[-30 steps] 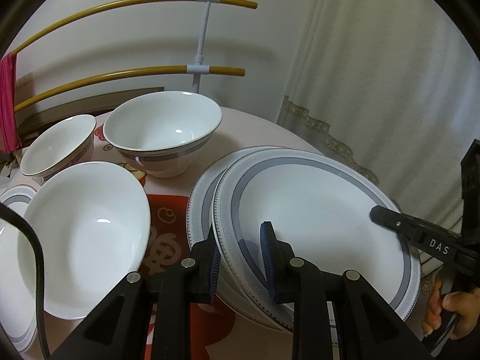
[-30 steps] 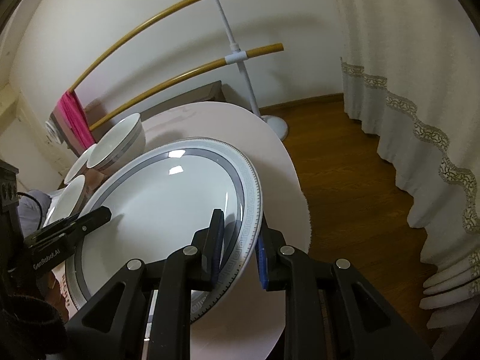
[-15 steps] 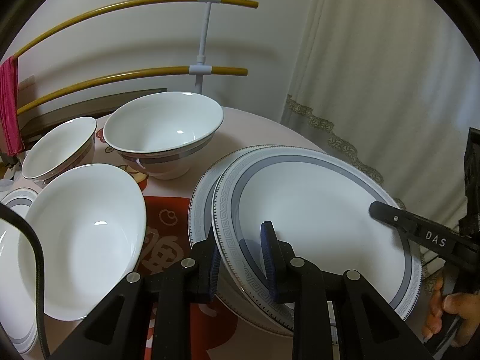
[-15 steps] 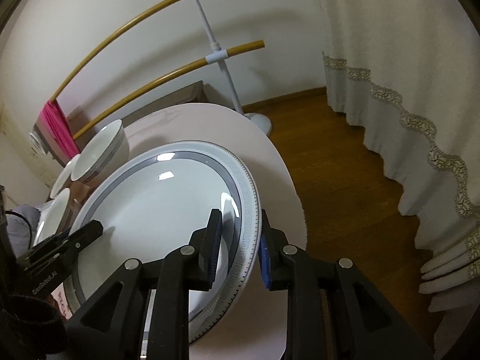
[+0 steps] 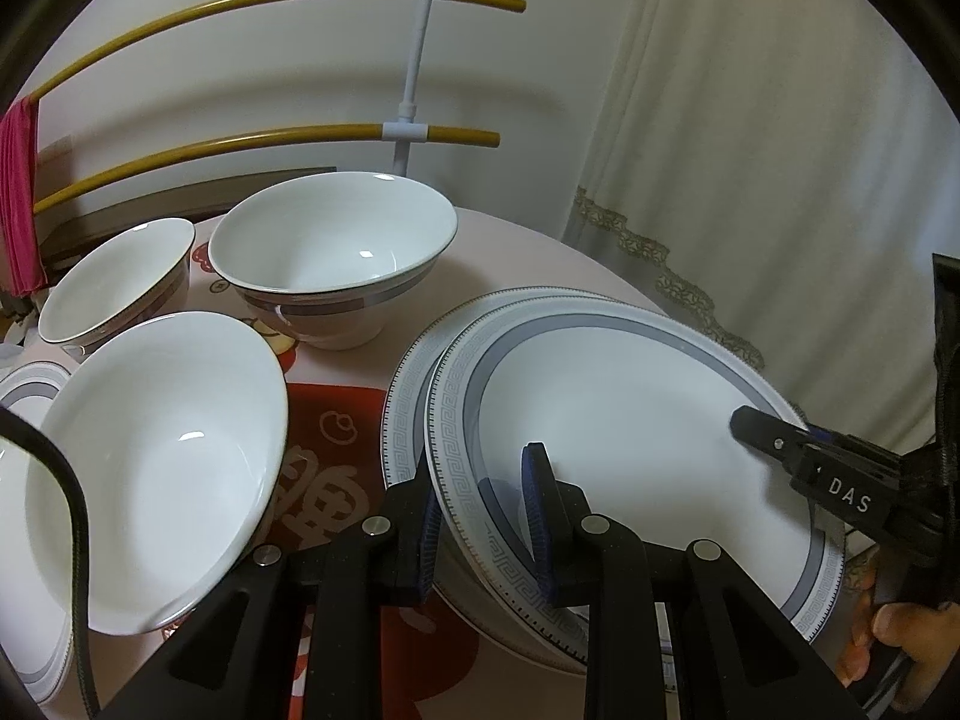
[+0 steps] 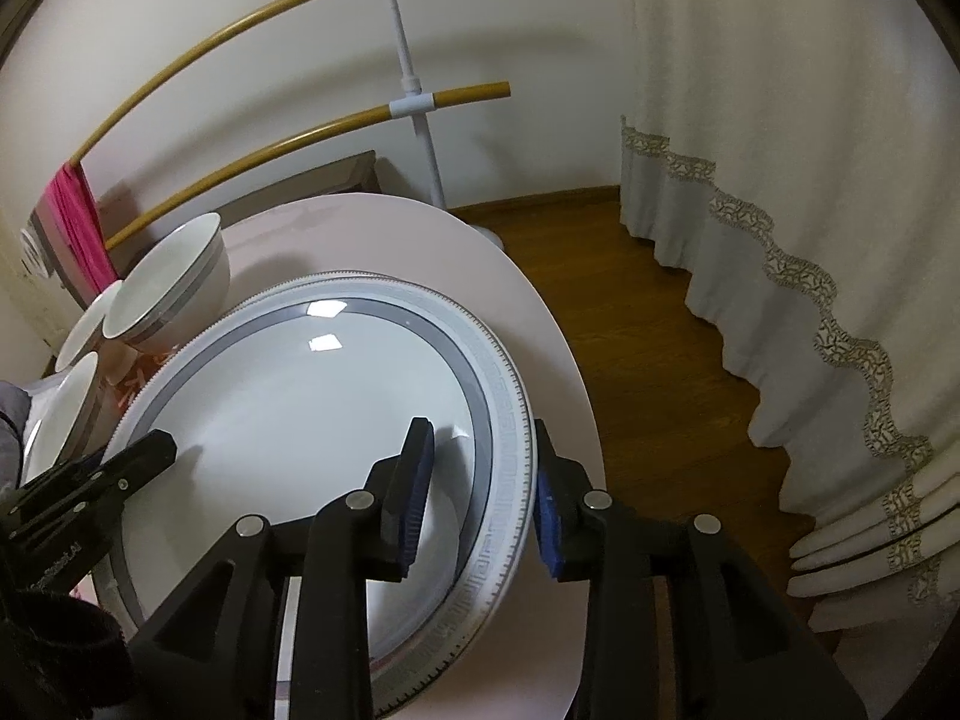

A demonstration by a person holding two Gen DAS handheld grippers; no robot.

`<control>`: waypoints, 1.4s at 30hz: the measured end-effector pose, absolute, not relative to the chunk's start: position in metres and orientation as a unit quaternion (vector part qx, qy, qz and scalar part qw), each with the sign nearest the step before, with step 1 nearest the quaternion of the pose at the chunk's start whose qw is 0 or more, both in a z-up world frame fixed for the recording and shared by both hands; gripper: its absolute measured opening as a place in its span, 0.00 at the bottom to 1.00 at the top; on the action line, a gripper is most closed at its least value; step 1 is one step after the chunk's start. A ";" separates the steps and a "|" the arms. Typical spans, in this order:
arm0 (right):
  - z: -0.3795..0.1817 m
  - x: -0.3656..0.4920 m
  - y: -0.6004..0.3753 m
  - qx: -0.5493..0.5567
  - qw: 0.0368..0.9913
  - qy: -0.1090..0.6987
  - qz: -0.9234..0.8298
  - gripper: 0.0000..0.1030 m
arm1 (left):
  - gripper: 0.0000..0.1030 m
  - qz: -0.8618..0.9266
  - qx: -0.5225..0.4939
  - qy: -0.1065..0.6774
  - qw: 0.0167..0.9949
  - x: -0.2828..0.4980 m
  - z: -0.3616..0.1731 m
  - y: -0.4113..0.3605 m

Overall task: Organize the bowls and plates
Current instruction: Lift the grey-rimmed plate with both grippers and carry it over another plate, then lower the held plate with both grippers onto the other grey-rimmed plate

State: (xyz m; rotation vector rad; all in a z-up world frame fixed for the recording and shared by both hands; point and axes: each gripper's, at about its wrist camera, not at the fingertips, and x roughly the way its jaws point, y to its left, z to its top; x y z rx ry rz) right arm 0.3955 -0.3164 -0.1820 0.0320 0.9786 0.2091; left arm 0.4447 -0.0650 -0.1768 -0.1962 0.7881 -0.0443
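Observation:
A large white plate with a grey ring (image 5: 630, 420) lies on top of a second matching plate (image 5: 408, 384), slightly offset from it. My left gripper (image 5: 483, 519) is shut on the top plate's near rim, one pad under it and one inside. My right gripper (image 6: 483, 504) straddles the opposite rim (image 6: 510, 468); its jaws are opening and both pads stand off the rim. In the left wrist view its upper finger (image 5: 780, 441) reaches over the plate. Three white bowls stand to the left: a large one (image 5: 330, 264), a smaller one (image 5: 114, 288) and a near one (image 5: 156, 450).
The round pale table (image 6: 420, 240) ends just right of the plates, above a wooden floor (image 6: 630, 312). A red mat (image 5: 342, 414) lies between bowls and plates. Another plate (image 5: 30, 384) sits far left. A drying rack (image 5: 414, 78) and a curtain (image 6: 780, 180) stand behind.
The right jaws have spread apart and come off the plate's rim, and the right gripper has tipped further down. The top plate has settled flatter onto the lower one. The left grip is unchanged.

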 end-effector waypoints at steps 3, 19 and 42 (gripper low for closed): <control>-0.184 0.398 -0.317 0.024 0.876 0.472 0.100 0.32 | 0.22 -0.020 -0.095 0.383 0.919 0.444 -0.176 -0.065; -0.182 0.392 -0.308 0.004 0.879 0.471 0.076 0.38 | 0.22 -0.020 -0.095 0.383 0.919 0.443 -0.174 -0.065; -0.204 0.405 -0.354 0.216 0.827 0.491 0.166 0.26 | 0.23 -0.008 -0.083 0.383 0.920 0.440 -0.171 -0.068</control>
